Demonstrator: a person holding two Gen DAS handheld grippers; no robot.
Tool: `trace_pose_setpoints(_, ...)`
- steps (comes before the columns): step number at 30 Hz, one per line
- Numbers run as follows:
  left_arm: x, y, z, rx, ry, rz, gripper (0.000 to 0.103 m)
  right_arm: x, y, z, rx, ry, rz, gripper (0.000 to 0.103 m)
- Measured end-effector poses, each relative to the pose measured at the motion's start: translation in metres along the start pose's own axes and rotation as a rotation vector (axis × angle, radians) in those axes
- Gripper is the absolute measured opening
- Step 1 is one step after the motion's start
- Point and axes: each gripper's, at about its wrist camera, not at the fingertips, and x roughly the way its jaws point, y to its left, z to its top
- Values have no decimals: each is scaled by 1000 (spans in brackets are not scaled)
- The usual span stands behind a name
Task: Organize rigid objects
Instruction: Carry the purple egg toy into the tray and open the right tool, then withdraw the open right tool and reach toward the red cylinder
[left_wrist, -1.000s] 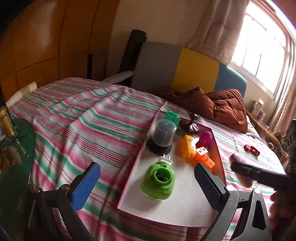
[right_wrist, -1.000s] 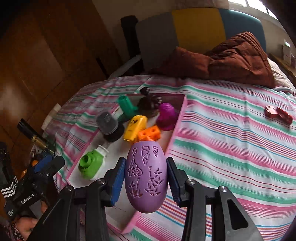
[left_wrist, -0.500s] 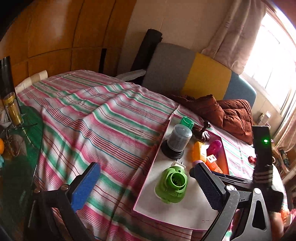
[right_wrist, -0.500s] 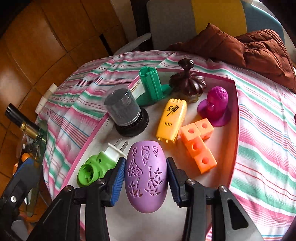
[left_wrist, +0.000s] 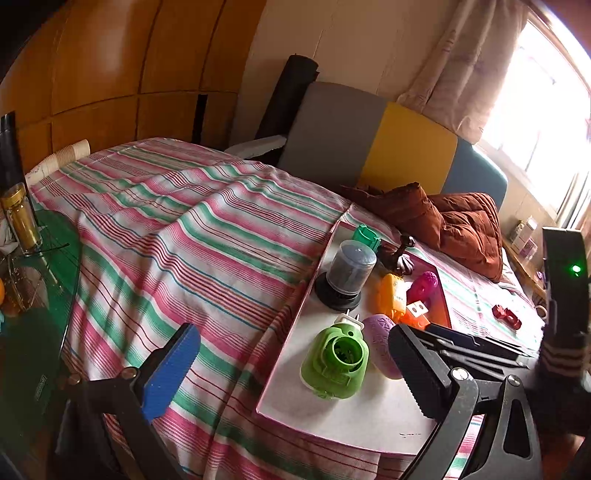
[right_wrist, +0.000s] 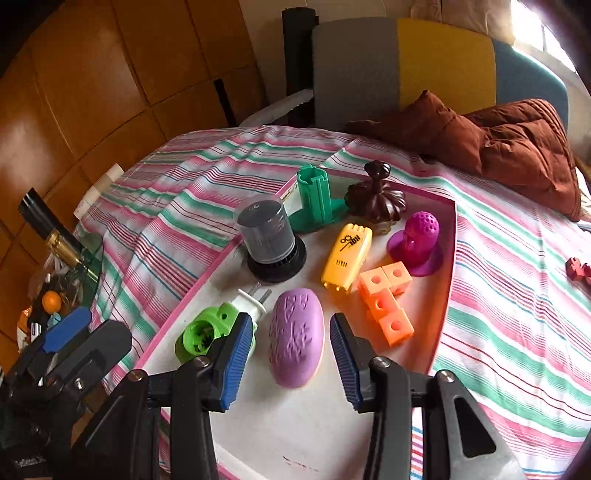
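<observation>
A purple egg-shaped shell (right_wrist: 295, 336) lies on the white pink-rimmed tray (right_wrist: 295, 424), beside a green plug-in device (right_wrist: 210, 328). My right gripper (right_wrist: 290, 325) is open around the shell, with a gap showing at each blue pad. In the left wrist view the shell (left_wrist: 380, 343) sits behind the green device (left_wrist: 336, 358), and the tray (left_wrist: 362, 413) rests on the striped bed. My left gripper (left_wrist: 291, 332) hangs open over the bed's near edge with nothing between its fingers.
On the tray stand a dark cylinder (right_wrist: 269, 236), a teal piece (right_wrist: 317, 199), a brown ornament (right_wrist: 376, 199), a yellow case (right_wrist: 347, 254), orange cubes (right_wrist: 388, 299) and a magenta figure (right_wrist: 417, 240). A red toy (left_wrist: 506, 315) lies on the bedspread. A glass side table (left_wrist: 44, 258) stands left.
My right gripper carried the purple shell from the bed side over the tray, set it down next to the green device and let go. The left gripper barely moved.
</observation>
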Motion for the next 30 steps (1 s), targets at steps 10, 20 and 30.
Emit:
trace_pose_setpoints(10,2,0,-1,4,7,5,102,-13,6,-12,-59,-15,-69,44)
trace_pose_setpoints(20,-3,-14,-4,50,-3,-73,102,-27,-8,-17,-43,-30,-104,44)
trace_pose_setpoints(30,-6,-43,-16,149,5,-134,102,-42,-44,-35,20,-40,-138,44)
